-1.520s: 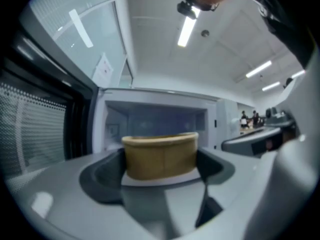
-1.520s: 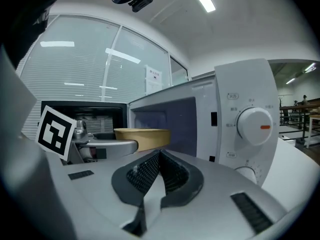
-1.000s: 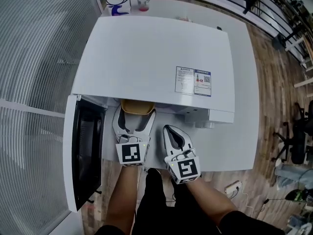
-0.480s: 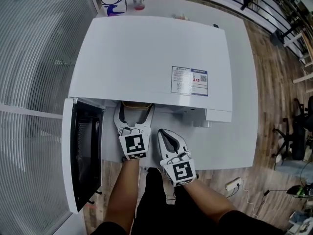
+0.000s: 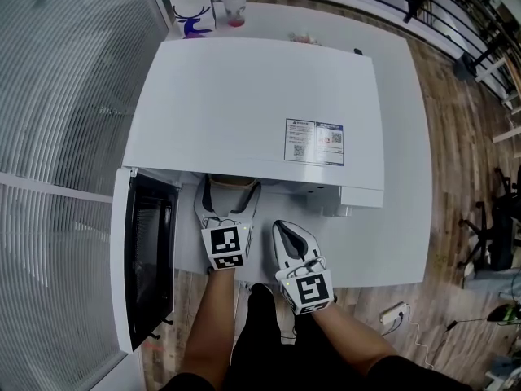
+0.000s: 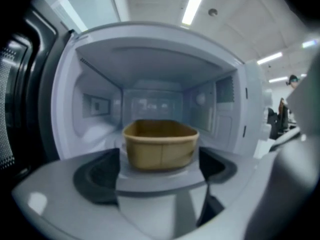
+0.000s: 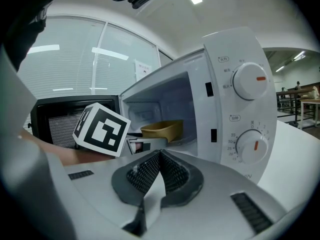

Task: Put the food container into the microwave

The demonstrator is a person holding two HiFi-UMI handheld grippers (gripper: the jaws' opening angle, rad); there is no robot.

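Note:
The tan food container [image 6: 160, 144] is inside the open white microwave [image 5: 252, 104], just past its threshold. My left gripper [image 6: 160, 173] reaches into the cavity with its jaws spread to the container's width, one pad against each side, so it is shut on the container. In the head view only a strip of the container [image 5: 230, 181] shows under the microwave's top, between the left gripper's fingers [image 5: 207, 198]. My right gripper [image 5: 285, 226] hovers just outside the opening, below the control panel, shut and empty; its pads meet in the right gripper view [image 7: 159, 156]. The container [image 7: 162, 130] shows there too.
The microwave door [image 5: 146, 267] stands swung open to the left. The dials [image 7: 247, 81] are on the right of the front. A carton [image 5: 189, 2] and a cup [image 5: 236, 5] stand behind the microwave on the white table [image 5: 399, 243]. A window with blinds runs along the left.
My left gripper has carried the container forward into the cavity, so less of it shows under the microwave's top. The right gripper stayed beside it, shut.

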